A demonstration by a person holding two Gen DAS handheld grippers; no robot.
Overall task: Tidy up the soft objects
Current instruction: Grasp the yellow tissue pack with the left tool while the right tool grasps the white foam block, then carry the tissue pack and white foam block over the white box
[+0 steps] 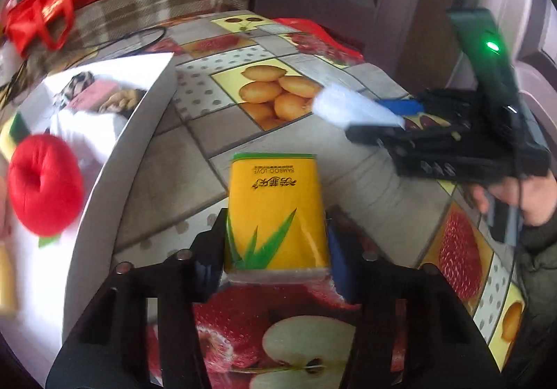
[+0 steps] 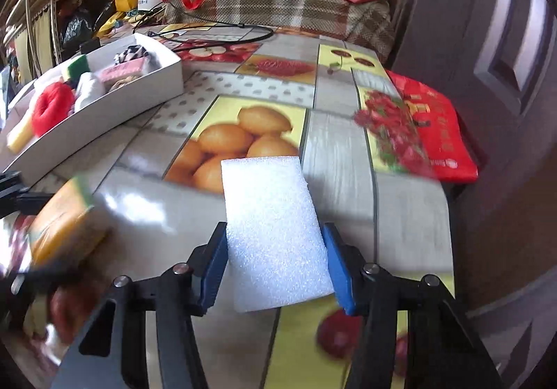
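A: What lies at the left?
B: One white tray (image 2: 139, 100) on the table (image 2: 334, 159), holding one red apple-shaped plush (image 1: 45, 185), a yellow-and-green sponge (image 2: 78, 65), a pink packet (image 2: 122, 72) and other soft pieces too blurred to count.

A: And the left hand-held gripper (image 1: 276, 239)?
B: Its jaws press both sides of one tissue pack (image 1: 276, 211): yellow wrapper, green band at the far end, green leaf print, held over the table beside the tray.

A: The right hand-held gripper (image 2: 275, 260)?
B: Its blue pads (image 2: 217, 260) clamp one white foam block (image 2: 275, 235), rectangular and grainy, over the table's fruit-patterned cover.

A: Farther right?
B: One red bag (image 2: 438, 134) at the table's edge.
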